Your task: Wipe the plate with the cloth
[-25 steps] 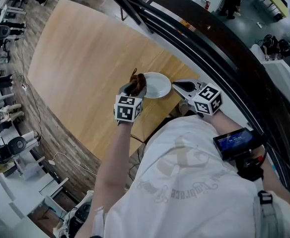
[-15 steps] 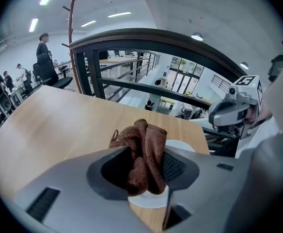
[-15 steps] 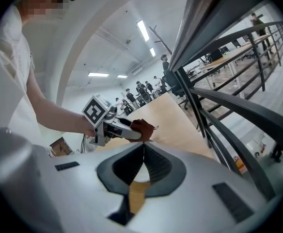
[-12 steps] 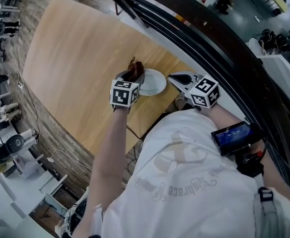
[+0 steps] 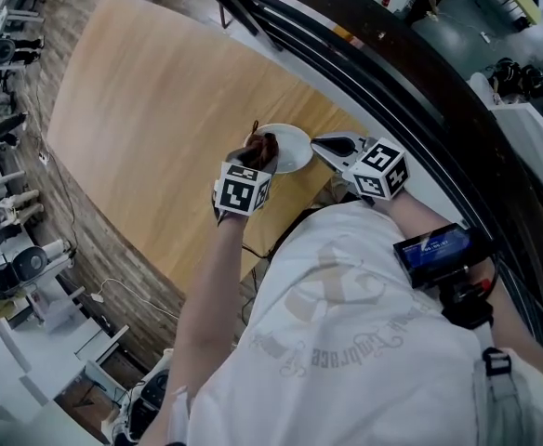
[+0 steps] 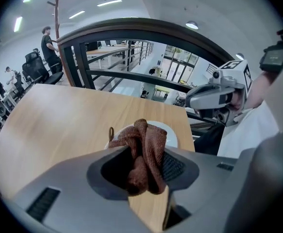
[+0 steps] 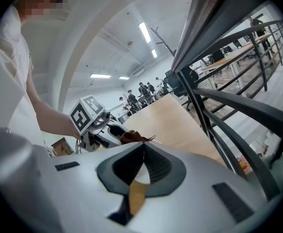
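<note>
Left gripper (image 5: 256, 163) state: jaws closed on the cloth (image 5: 260, 146); the brown cloth is bunched between them and stands out past the tips. Right gripper (image 5: 331, 145) state: jaws together at the tips, nothing visible between them; whether the tips nip the plate rim, I cannot settle.

Position of the task's thing: the plate (image 5: 291, 143) lies on the surface (image 5: 160, 91), directly ahead of my left gripper's tips and just beyond my right gripper's tips; the two grippers face it from opposite sides; the cloth sits over the plate's edge nearest my left gripper; contact between cloth and plate cannot be confirmed.

Progress, as a judgement: cloth pick-up is done; cloth is brought to the plate; the wiping itself appears to be at its start or under way, since only one edge is covered; the open middle and the side toward my right gripper remain to be wiped.

Contents: the plate is white and shallow; it holds no food or other item that I can see; no stain shows on its bare part.
</note>
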`<state>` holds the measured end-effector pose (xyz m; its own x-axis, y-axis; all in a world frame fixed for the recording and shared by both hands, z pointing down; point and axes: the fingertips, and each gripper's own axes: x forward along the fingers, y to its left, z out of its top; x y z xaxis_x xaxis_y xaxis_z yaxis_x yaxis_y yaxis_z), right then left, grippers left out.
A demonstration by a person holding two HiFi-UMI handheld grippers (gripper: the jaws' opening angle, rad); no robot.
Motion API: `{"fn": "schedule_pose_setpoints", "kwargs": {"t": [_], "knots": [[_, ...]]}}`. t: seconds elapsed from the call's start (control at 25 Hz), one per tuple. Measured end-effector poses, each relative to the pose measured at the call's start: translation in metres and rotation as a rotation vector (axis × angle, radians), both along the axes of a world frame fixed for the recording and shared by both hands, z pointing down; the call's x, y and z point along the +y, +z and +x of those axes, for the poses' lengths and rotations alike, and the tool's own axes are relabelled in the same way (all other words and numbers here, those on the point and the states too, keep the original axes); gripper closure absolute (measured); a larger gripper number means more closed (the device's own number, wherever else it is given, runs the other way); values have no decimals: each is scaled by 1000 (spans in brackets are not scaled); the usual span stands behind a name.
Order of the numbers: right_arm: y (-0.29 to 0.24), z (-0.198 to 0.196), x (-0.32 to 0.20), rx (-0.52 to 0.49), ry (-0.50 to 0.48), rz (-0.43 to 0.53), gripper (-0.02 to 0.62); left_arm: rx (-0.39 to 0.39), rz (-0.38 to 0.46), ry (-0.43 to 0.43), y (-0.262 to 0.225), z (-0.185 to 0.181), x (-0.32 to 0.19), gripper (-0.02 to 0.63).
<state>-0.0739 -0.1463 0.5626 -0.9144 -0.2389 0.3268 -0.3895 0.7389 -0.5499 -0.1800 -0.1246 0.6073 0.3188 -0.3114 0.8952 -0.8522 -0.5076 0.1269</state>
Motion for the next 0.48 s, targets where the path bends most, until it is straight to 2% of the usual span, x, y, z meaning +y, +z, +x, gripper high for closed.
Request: {"fn": "schedule_pose_setpoints", "kwargs": {"t": [0.24,0.48], "knots": [[1,5,-2,-6,17,1,581,-4,-1,-7,4,3,6,436],[5,16,-7,3,63,-8,581,-7,36,-15,6,4,-28,437]]}}
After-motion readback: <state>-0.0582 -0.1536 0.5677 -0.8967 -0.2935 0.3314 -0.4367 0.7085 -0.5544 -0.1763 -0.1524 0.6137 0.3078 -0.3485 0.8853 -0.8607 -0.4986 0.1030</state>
